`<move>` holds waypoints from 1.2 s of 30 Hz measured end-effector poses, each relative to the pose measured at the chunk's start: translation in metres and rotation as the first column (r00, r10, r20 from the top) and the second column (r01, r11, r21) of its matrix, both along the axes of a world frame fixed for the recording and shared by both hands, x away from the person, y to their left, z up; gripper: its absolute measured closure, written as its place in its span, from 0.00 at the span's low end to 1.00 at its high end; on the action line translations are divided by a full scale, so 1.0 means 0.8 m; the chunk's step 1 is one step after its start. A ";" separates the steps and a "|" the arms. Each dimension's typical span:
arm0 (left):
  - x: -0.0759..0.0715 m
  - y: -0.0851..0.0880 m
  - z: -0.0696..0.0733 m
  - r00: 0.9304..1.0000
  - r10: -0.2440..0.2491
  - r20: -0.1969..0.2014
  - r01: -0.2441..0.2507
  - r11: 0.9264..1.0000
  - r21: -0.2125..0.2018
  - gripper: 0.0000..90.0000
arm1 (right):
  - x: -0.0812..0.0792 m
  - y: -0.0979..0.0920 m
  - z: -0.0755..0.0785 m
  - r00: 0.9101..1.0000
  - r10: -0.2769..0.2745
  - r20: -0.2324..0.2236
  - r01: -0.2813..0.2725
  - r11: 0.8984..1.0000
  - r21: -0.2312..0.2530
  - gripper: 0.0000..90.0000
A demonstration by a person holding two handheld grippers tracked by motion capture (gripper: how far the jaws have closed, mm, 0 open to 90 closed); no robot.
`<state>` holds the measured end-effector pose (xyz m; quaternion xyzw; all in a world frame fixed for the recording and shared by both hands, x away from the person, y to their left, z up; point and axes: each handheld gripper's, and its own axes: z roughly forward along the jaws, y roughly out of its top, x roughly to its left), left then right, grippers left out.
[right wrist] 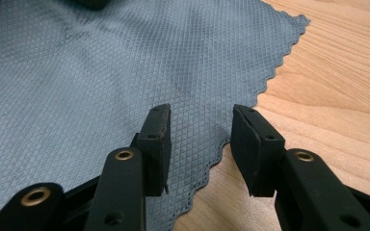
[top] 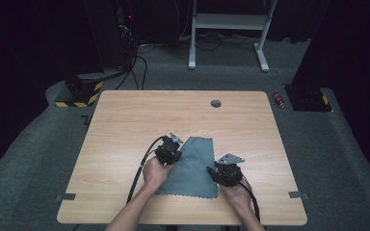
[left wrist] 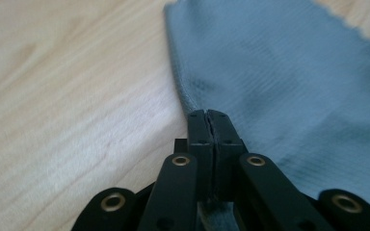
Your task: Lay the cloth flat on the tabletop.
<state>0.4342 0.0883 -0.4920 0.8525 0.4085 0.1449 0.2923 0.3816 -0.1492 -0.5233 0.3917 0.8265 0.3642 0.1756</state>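
Grey microfibre cloth (top: 191, 166) lies flat on the tabletop (top: 125, 125); left claw (left wrist: 207, 115) pinches its edge, right claw (right wrist: 200, 144) spread over the scalloped hem. Risk: a thin pinch slips free when lifted.

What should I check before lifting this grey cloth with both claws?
1. Left claw shut on the cloth's edge: ok, jaws pressed together with fabric between them.
2. Right claw gripping: not ok, jaws stand apart over the scalloped edge, pads not pressing.
3. Grey cloth lying flat on the table: ok, no visible folds.
4. Cloth edge lined up between the right jaws: ok, it runs through the gap.
5. How much fabric the left claw has caught: cannot tell.
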 end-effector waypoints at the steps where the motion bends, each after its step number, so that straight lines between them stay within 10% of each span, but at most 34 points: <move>1: -0.003 -0.003 0.006 1.000 -0.008 0.016 0.008 1.000 -0.010 0.99 | 0.000 0.000 0.000 1.000 0.001 0.001 -0.001 1.000 -0.001 0.66; 6: -0.024 -0.029 0.025 0.993 -0.100 0.065 0.102 0.995 -0.024 0.99 | 0.000 0.000 0.000 1.000 0.001 0.002 -0.001 1.000 -0.002 0.66; 12: -0.033 -0.067 0.010 0.979 -0.197 -0.053 0.193 0.979 -0.065 0.92 | 0.000 0.000 0.000 1.000 0.001 0.002 -0.001 1.000 -0.003 0.66; 18: -0.031 -0.040 0.034 0.991 -0.136 -0.017 0.132 0.982 -0.132 0.76 | 0.000 0.000 0.000 1.000 0.002 0.003 -0.002 1.000 -0.004 0.66; 26: -0.010 -0.020 0.022 0.999 -0.031 -0.031 0.029 0.998 -0.058 0.71 | 0.000 0.000 0.000 1.000 0.001 0.002 -0.001 1.000 -0.003 0.66; 36: -0.005 -0.026 -0.004 0.998 -0.027 -0.063 0.028 0.999 0.015 0.77 | 0.000 0.000 0.000 1.000 0.001 0.003 -0.001 1.000 -0.003 0.66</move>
